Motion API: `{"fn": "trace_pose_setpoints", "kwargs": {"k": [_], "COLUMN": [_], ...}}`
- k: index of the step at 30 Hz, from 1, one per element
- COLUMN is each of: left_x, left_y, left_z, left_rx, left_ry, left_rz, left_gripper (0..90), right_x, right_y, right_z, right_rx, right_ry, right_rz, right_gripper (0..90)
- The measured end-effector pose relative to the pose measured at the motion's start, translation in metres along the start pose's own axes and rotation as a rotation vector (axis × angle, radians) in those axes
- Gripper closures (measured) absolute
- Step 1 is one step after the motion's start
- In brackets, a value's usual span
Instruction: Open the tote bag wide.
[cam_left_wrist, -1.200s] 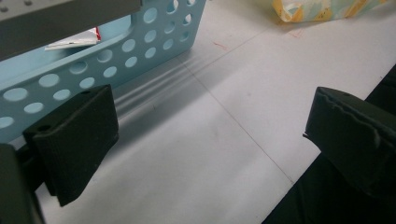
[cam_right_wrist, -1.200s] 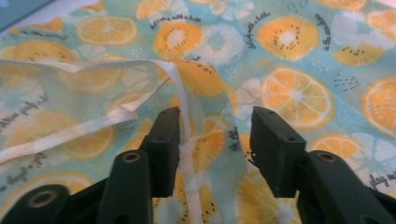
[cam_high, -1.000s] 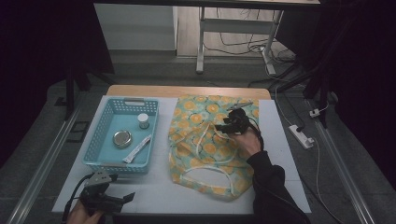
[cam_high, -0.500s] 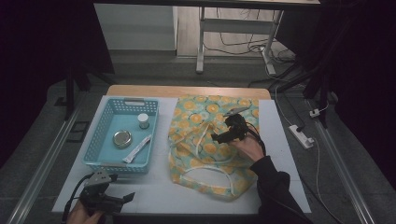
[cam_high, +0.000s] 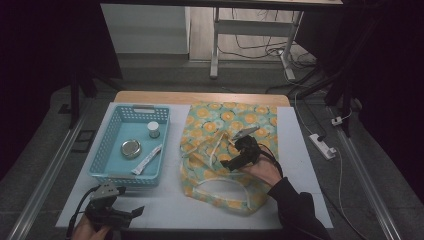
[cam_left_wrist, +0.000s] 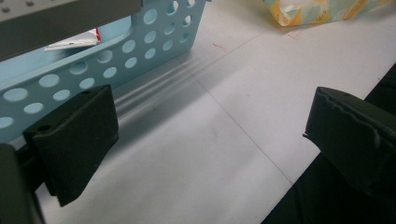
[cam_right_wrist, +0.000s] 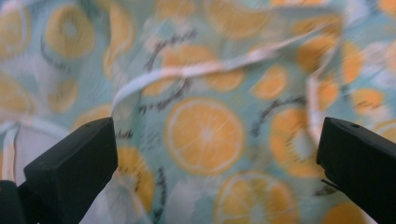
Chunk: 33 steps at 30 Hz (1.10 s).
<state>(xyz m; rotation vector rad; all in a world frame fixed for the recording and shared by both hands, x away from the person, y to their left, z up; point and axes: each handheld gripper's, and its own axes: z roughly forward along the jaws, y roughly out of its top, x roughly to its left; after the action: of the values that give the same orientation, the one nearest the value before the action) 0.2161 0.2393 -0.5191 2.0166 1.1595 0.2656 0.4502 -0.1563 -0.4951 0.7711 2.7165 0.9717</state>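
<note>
A cloth bag (cam_high: 220, 117) printed with orange slices lies flat on the white table (cam_high: 165, 200), its mouth and white straps toward me. My right gripper (cam_high: 231, 159) hovers over the middle of the bag. In the right gripper view (cam_right_wrist: 210, 154) its jaws stand wide apart, having just been opening. Between them is only the fabric (cam_right_wrist: 205, 130) and a white strap (cam_right_wrist: 196, 70) lying beyond, and nothing is pinched. My left gripper (cam_high: 131, 212) rests at the table's front left, open (cam_left_wrist: 205, 140), with bare table between its jaws, next to the blue basket (cam_left_wrist: 93, 56).
The blue perforated basket (cam_high: 112, 170) left of the bag holds a small white jar (cam_high: 153, 129), a round metal tin (cam_high: 130, 148) and a white tube (cam_high: 146, 159). A power strip (cam_high: 322, 145) lies on the floor to the right. A desk frame stands behind the table.
My right gripper has moved toward the near side over the bag, and its jaws have spread wider. The left gripper has stayed in place.
</note>
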Motion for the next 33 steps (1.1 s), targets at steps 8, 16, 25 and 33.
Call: {"fn": "trace_pose_setpoints", "kwargs": {"k": [8,16,25,33], "left_x": [0.000,0.000,-0.001,-0.001], "left_y": [0.000,0.000,0.000,0.000], "left_z": [0.000,0.000,0.000,0.001], "left_rx": [0.000,0.001,0.006,0.006], "left_ry": [-0.003,-0.002,0.001,0.003], "left_rz": [0.001,0.003,0.008,0.009], "left_gripper": [2.8,2.8,2.9,3.0], "right_x": [0.013,0.024,0.020,0.018], "right_y": [-0.012,-0.017,-0.017,-0.016], "right_z": [0.019,0.030,0.022,0.019], "right_rx": [0.026,0.053,0.038,0.025], "right_ry": [0.025,0.006,0.013,0.018], "right_rz": [-0.027,-0.104,-0.115,-0.111], "right_gripper": [0.0,4.9,35.6,63.4]}}
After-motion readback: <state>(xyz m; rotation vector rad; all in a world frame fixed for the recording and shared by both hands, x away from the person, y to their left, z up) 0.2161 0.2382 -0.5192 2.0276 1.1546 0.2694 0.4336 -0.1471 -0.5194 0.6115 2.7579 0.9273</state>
